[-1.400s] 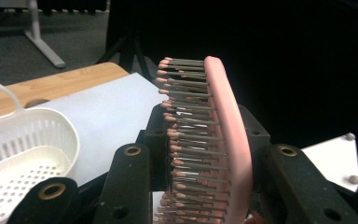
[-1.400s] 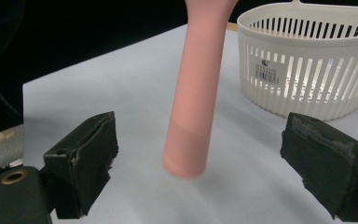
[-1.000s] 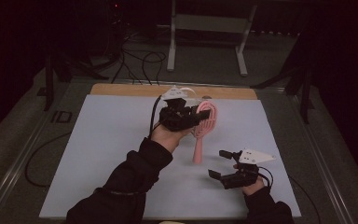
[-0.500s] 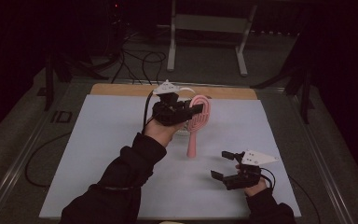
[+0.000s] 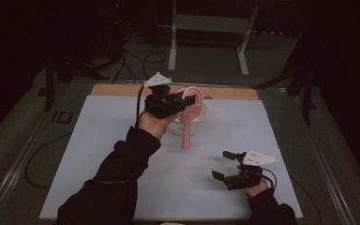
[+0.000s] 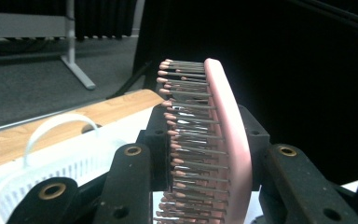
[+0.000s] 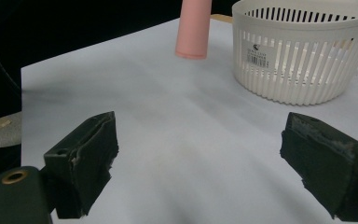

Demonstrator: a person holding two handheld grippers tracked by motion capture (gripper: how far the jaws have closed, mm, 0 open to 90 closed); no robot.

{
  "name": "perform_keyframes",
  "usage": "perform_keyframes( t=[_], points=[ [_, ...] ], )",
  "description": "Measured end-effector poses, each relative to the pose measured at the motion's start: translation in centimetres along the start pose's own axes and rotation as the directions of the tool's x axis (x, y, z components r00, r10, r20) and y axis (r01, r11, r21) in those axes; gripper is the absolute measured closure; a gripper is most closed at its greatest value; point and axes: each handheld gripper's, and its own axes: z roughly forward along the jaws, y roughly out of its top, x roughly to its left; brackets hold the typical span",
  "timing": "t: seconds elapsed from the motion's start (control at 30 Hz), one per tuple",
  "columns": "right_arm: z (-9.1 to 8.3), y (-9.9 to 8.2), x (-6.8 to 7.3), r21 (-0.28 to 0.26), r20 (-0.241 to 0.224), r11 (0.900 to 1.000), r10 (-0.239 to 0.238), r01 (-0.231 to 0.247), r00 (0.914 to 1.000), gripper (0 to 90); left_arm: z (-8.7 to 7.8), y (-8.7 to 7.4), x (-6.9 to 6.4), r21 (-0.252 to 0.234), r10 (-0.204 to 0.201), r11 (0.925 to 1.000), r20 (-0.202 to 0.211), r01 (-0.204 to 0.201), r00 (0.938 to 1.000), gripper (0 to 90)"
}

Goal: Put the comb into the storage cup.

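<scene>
Carried leftward, the left gripper (image 5: pixel 187 101) fingers clench the hairbrush (image 5: pixel 187 117) upright, handle down.

A dim room around a pale work surface

The surface (image 5: pixel 98 154) is covered by a light sheet, and a wooden strip (image 5: pixel 117 90) shows along its far edge. Behind it, on the grey floor (image 5: pixel 206 65), stands a light metal frame (image 5: pixel 206 28) with two legs that end in flat feet. Dark cables (image 5: pixel 136 58) lie in loops on the floor at the far left, and one more cable (image 5: pixel 35 161) curves beside the left edge of the surface. A small dark square part (image 5: pixel 61 117) sits on the left rim. A tiny red light (image 5: pixel 117 5) glows in the black background. On the right, dark stand legs (image 5: pixel 304 89) are near the surface.
</scene>
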Motion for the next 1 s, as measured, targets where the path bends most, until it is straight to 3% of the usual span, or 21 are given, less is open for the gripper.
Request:
perform_keyframes(
  t=[0.37, 0.87, 1.0],
  points=[
    [0.1, 0.1, 0.0, 0.001, -0.001, 1.0, -0.005, 0.005, 1.0, 10.9, 0.0, 1.1, 1.0, -0.025, 0.026, 0.9993, -0.045, -0.028, 0.9986, 66.2],
    [0.0, 0.2, -0.1, -0.013, -0.002, 0.9999, 0.007, -0.007, 1.0, 11.0, -0.1, 2.9, 1.9, -0.085, 0.032, 0.9958, -0.037, -0.035, 0.9988, 66.2],
    [0.0, 0.2, -0.1, -0.011, -0.004, 0.9999, 0.008, -0.008, 1.0, 11.0, -0.2, 4.1, 2.1, -0.101, 0.036, 0.9941, -0.042, -0.04, 0.9985, 66.3]
  ],
)
